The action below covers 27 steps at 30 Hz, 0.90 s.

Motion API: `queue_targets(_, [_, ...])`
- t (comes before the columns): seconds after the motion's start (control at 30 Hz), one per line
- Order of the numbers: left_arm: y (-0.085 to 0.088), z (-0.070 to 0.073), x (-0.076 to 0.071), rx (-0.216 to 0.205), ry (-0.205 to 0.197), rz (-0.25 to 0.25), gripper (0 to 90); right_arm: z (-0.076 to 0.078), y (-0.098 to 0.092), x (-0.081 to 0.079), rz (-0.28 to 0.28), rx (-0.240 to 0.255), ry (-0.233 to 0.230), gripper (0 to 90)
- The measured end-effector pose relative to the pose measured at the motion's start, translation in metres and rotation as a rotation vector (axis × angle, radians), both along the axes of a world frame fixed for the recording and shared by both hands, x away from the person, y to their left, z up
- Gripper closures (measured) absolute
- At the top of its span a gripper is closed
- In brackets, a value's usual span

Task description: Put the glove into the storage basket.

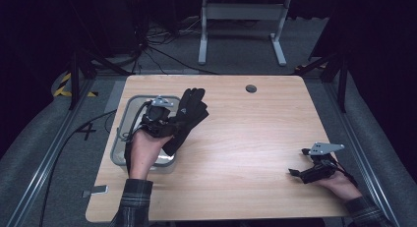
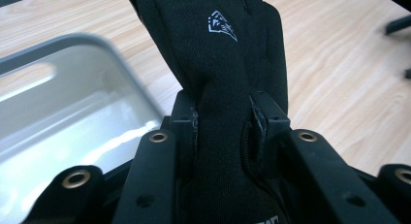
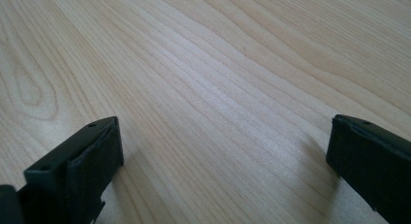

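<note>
At the near right corner of the worktop [image 1: 236,153], a pale wood-grain board with rounded corners, the right gripper [image 1: 300,173] lies low in a hand, a grey three-cornered plate on top. In the right gripper view its matte black fingers [image 3: 82,161] stand wide apart over bare laminate, whose long straight grain and one knot-like oval run between them.

Farther in and to the left, the left gripper [image 1: 164,123] sits in a hand that comes out of a plaid sleeve [image 1: 134,200]. Its blocky black fingers [image 2: 186,122], with brass-ringed holes along the arms, are clamped on a black glove [image 2: 223,88]. The glove is soft woven fabric with a fine weave; a small white angular logo sits on its back, and the cloth bunches into a narrow waist where it is pinched. In the high view the glove fans out past the gripper toward the far right, its cuff hanging down near the hand.

Just left of it lies a rectangular bin [image 1: 123,133] with rounded corners and smooth, translucent grey walls that catch a pale sheen.
</note>
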<state>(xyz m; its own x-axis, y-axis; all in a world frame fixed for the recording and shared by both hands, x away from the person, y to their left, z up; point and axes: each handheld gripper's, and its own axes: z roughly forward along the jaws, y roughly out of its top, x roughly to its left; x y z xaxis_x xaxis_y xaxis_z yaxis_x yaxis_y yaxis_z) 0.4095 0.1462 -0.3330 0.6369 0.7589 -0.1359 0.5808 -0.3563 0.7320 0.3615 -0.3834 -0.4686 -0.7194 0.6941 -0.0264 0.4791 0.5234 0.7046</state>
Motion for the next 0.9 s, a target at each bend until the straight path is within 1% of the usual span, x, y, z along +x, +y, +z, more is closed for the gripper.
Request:
queue_targets(0.07, [0.011,-0.003,0.000,-0.002,0.000,0.033,68.4,0.000,0.000,0.000,0.000,0.000,0.000,0.1])
queue_targets(0.17, [0.024,-0.008,0.002,0.010,0.004,0.066,68.5,0.000,0.000,0.000,0.000,0.000,0.000,0.1])
queue_targets(0.2, [0.029,-0.011,0.003,0.005,0.005,0.081,68.5,0.000,0.000,0.000,0.000,0.000,0.000,0.1])
queue_targets(0.23, [0.037,-0.016,0.003,0.001,0.012,0.103,68.5,0.000,0.000,0.000,0.000,0.000,0.000,0.1])
queue_targets(0.27, [0.041,-0.018,0.004,0.002,0.015,0.107,68.5,0.000,0.000,0.000,0.000,0.000,0.000,0.1])
queue_targets(0.3, [0.041,-0.018,0.004,0.002,0.015,0.107,68.4,0.000,0.000,0.000,0.000,0.000,0.000,0.1])
queue_targets(0.4, [0.051,-0.025,0.006,0.003,0.023,0.132,68.5,0.000,0.000,0.000,0.000,0.000,0.000,0.1])
queue_targets(0.47, [0.057,-0.030,0.009,0.010,0.037,0.143,68.4,0.000,0.000,0.000,0.000,0.000,0.000,0.1])
queue_targets(0.57, [0.061,-0.038,0.014,0.029,0.057,0.153,68.3,0.000,0.000,0.000,0.000,0.000,0.000,0.1])
queue_targets(0.6, [0.063,-0.043,0.017,0.040,0.071,0.151,68.2,0.000,0.000,0.000,0.000,0.000,0.000,0.1])
queue_targets(0.63, [0.063,-0.043,0.017,0.040,0.071,0.151,68.2,0.000,0.000,0.000,0.000,0.000,0.000,0.1])
queue_targets(0.67, [0.064,-0.049,0.021,0.052,0.085,0.149,68.2,0.000,0.000,0.000,0.000,0.000,0.000,0.1])
queue_targets(0.7, [0.064,-0.049,0.021,0.052,0.085,0.149,68.1,0.000,0.000,0.000,0.000,0.000,0.000,0.1])
queue_targets(0.73, [0.065,-0.054,0.023,0.060,0.098,0.157,68.0,0.000,0.000,0.000,0.000,0.000,0.000,0.1])
queue_targets(0.83, [0.066,-0.058,0.026,0.068,0.110,0.157,67.7,0.000,0.000,0.000,0.000,0.000,0.000,0.1])
queue_targets(0.87, [0.066,-0.063,0.028,0.078,0.129,0.159,67.6,0.000,0.000,0.000,0.000,0.000,0.000,0.1])
queue_targets(0.9, [0.065,-0.063,0.029,0.088,0.131,0.159,67.5,0.000,0.000,0.000,0.000,0.000,0.000,0.1])
